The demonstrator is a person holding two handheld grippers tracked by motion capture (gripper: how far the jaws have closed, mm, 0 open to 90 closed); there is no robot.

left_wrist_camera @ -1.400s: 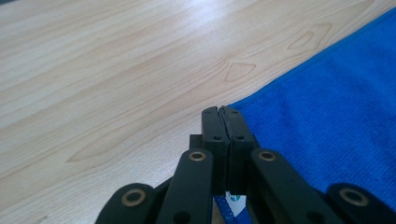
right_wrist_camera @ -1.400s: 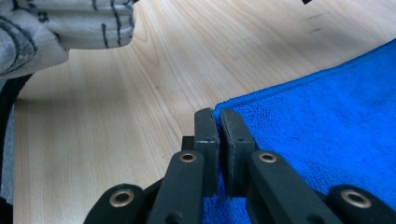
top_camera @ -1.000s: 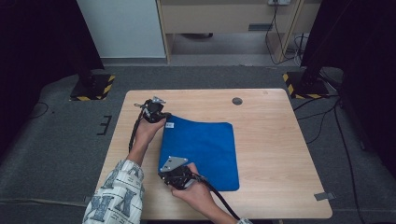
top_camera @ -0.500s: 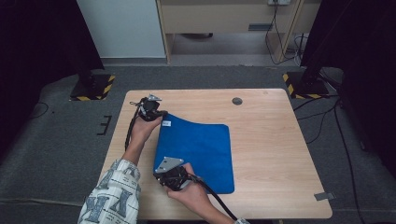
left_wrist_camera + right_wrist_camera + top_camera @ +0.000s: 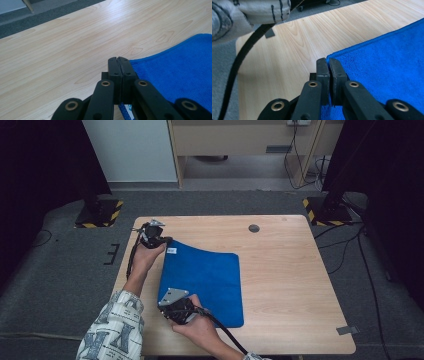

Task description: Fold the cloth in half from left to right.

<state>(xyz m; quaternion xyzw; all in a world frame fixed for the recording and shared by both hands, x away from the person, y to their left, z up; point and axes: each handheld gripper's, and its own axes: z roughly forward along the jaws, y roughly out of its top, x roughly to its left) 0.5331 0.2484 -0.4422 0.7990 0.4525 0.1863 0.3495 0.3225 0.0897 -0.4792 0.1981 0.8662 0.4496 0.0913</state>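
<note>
A pale wooden table (image 5: 280,285) is set on grey carpet, with a desk and dark stands at twelve o'clock beyond it. A blue cloth (image 5: 210,280) is spread flat on the table's nine o'clock half, one short edge facing the person. Its far corner at eleven o'clock, where a small white tag (image 5: 171,251) is seen, is pinched by the left gripper (image 5: 162,241), whose jaws are pressed together on the hem. The near corner at seven o'clock is clamped likewise by the right gripper (image 5: 170,312), as seen in the right gripper view (image 5: 329,68). Both corners of one side are probably gripped so that this edge can be lifted evenly and carried over toward three o'clock, a fold being the likely aim.
</note>
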